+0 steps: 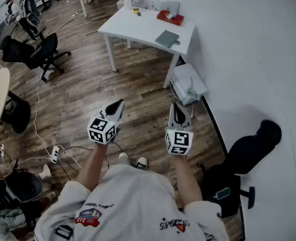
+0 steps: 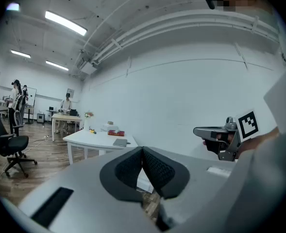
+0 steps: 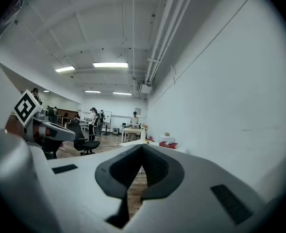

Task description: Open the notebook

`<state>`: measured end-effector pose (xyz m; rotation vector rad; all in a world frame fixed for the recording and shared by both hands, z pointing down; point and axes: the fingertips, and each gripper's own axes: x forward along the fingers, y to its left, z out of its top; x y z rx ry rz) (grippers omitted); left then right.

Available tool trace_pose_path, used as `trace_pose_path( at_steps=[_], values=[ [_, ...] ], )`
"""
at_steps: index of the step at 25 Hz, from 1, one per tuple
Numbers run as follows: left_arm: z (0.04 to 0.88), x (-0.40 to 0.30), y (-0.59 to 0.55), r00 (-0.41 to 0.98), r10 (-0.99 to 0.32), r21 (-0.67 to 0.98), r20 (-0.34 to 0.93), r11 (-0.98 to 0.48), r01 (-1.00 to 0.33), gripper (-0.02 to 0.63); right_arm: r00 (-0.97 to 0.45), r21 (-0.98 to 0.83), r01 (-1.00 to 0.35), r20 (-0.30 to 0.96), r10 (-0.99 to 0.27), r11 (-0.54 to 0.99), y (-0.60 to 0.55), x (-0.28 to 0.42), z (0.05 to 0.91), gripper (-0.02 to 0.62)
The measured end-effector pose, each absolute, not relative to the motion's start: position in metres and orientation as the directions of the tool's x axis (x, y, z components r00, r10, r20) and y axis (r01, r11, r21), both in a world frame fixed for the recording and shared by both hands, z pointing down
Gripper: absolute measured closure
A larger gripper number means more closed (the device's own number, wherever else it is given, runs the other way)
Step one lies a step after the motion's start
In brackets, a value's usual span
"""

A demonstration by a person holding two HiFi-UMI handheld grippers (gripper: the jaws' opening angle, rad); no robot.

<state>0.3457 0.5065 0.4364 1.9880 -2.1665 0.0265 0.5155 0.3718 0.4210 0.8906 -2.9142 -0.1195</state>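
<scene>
A dark grey notebook [image 1: 167,38] lies shut on the white table [image 1: 132,26] far ahead, near the table's right end; it also shows small in the left gripper view [image 2: 120,142]. My left gripper [image 1: 118,104] and right gripper [image 1: 177,108] are held out side by side over the wooden floor, well short of the table. Both have their jaws closed tip to tip with nothing between them [image 2: 143,151] [image 3: 142,147]. From each gripper view the other gripper shows at the side [image 2: 215,132] [image 3: 50,130].
A red book [image 1: 170,18], a white box [image 1: 165,3] and small items lie on the table. A white unit [image 1: 188,83] sits on the floor by the wall. Black office chairs [image 1: 37,51] [image 1: 243,157], cables and a power strip [image 1: 55,153] are around. People stand at the back left.
</scene>
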Motion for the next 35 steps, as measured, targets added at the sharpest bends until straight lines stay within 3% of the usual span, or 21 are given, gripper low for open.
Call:
trace_pose_path(
  at_steps=[10,13,21,35],
  values=[
    [0.442,0.34,0.504,-0.069,-0.983,0.135,0.172,0.093,-0.987,0.601,-0.817,0.086,-0.569,0.047,-0.574,0.818,0.367,0.512,0.421,0.594],
    [0.444,0.337,0.501,-0.071,-0.982,0.136,0.175,0.095,-0.986,0.602,-0.821,0.103,-0.563,0.041,-0.569,0.82,0.364,0.506,0.423,0.538],
    [0.445,0.333,0.494,-0.07,-0.981,0.136,0.18,0.096,-0.986,0.601,-0.837,0.112,-0.538,0.046,-0.545,0.836,0.366,0.49,0.419,0.316],
    [0.464,0.312,0.503,-0.129,-0.97,0.138,0.208,0.16,-0.978,0.601,-0.866,0.09,-0.488,0.072,-0.495,0.868,0.363,0.46,0.443,0.291]
  ],
)
